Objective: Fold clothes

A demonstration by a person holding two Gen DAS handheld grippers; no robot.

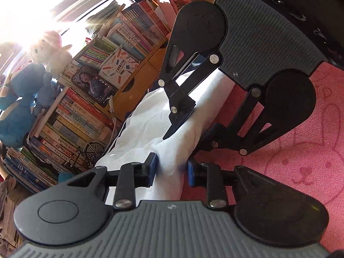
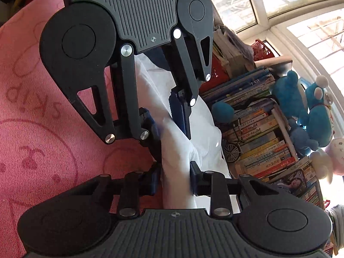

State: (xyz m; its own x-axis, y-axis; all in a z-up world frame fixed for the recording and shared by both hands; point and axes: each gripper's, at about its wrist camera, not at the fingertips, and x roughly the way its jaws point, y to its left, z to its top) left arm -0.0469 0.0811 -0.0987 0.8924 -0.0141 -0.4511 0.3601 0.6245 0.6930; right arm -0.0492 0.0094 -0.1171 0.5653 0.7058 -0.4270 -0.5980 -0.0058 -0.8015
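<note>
Fingers: both pairs were pinched narrow on the white cloth [image 1: 172,152], with its bunched edge squeezed between the blue pads [image 1: 153,167].
Left gripper [image 1: 172,168]: at the bottom middle of its own view, it held one bit of the edge.
Right gripper [image 2: 175,181]: at the bottom middle of its view, it held another bit of the same edge, facing the left gripper from close by.
Why held so: two grips on one edge let the cloth be lifted and laid over itself, I think.
Where the cloth was: on the pink blanket [image 1: 301,150], running from the grippers toward the middle of each view, near the books [image 1: 71,120].
How the cloth looked: white, thin, soft and crumpled, with a dark stripe along one side.
Also there: blue stuffed toys [image 2: 301,99] sat by the bright window [image 2: 290,4], upper right in the right view.
</note>
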